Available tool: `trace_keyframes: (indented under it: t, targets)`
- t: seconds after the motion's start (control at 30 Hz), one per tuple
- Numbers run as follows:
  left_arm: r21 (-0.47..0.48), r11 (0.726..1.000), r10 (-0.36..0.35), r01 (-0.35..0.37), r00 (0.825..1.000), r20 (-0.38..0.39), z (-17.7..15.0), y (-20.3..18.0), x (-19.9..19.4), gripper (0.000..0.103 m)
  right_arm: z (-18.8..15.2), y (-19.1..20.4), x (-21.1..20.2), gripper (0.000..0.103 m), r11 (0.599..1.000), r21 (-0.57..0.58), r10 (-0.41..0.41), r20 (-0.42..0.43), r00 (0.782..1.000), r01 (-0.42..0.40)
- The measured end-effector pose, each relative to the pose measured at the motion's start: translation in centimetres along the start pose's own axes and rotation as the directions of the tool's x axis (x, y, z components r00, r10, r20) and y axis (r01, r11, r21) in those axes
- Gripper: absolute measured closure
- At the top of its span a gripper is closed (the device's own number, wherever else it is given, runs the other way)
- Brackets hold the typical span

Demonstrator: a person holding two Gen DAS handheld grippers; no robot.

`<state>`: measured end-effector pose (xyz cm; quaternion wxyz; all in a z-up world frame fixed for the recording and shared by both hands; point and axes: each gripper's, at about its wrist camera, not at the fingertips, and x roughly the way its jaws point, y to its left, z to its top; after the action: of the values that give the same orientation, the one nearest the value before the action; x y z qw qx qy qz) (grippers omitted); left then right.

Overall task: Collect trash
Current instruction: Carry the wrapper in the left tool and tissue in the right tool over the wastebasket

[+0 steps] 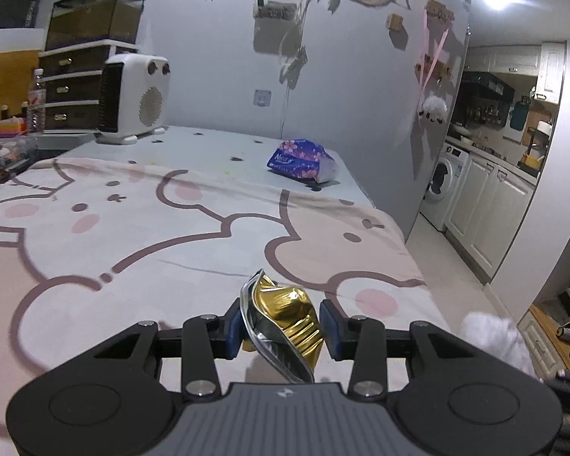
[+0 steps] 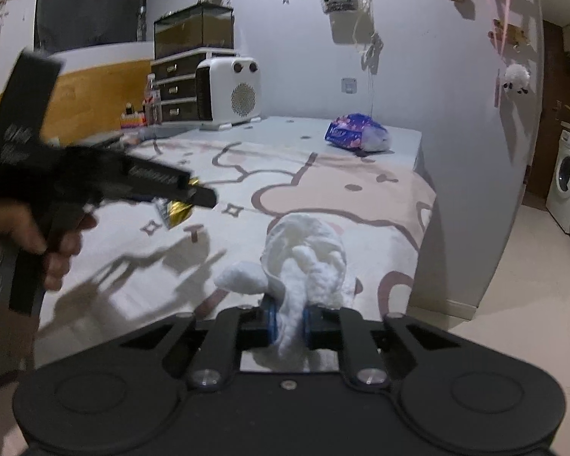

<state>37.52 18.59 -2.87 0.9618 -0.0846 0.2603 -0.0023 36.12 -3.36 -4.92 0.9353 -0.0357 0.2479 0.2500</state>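
Note:
My left gripper (image 1: 281,326) is shut on a crumpled gold foil wrapper (image 1: 285,315) and holds it above the table's cartoon cloth (image 1: 133,235). In the right wrist view the left gripper (image 2: 193,193) shows at the left, held by a hand, with the gold wrapper (image 2: 176,211) in it. My right gripper (image 2: 288,323) is shut on a crumpled white tissue (image 2: 307,258) and holds it above the cloth near the table's right edge. The tissue also shows blurred at the lower right of the left wrist view (image 1: 490,330).
A purple tissue pack (image 1: 304,161) lies at the far right of the table, also in the right wrist view (image 2: 355,133). A white heater (image 1: 133,98), drawers (image 1: 72,87) and a bottle (image 1: 36,102) stand at the far left. Floor and a washing machine (image 1: 442,186) lie right.

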Motion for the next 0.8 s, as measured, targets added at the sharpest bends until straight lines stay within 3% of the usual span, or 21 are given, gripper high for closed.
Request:
trace_keyframes:
  t: [0.5,0.8]
  targets:
    - [-0.029,1.000,-0.001,0.001,1.000,0.025,-4.5,-2.5,-8.3,0.061,-0.9,-0.2,-6.5,0.089,1.000,0.029,-0.009,0.044,0.999,0.008]
    - [0.007,0.999,-0.038,0.038,0.998,0.040,-6.7,-7.4,-11.4,0.061,-2.6,-2.3,-11.7,0.089,0.998,0.053,-0.040,0.085,0.996,0.035]
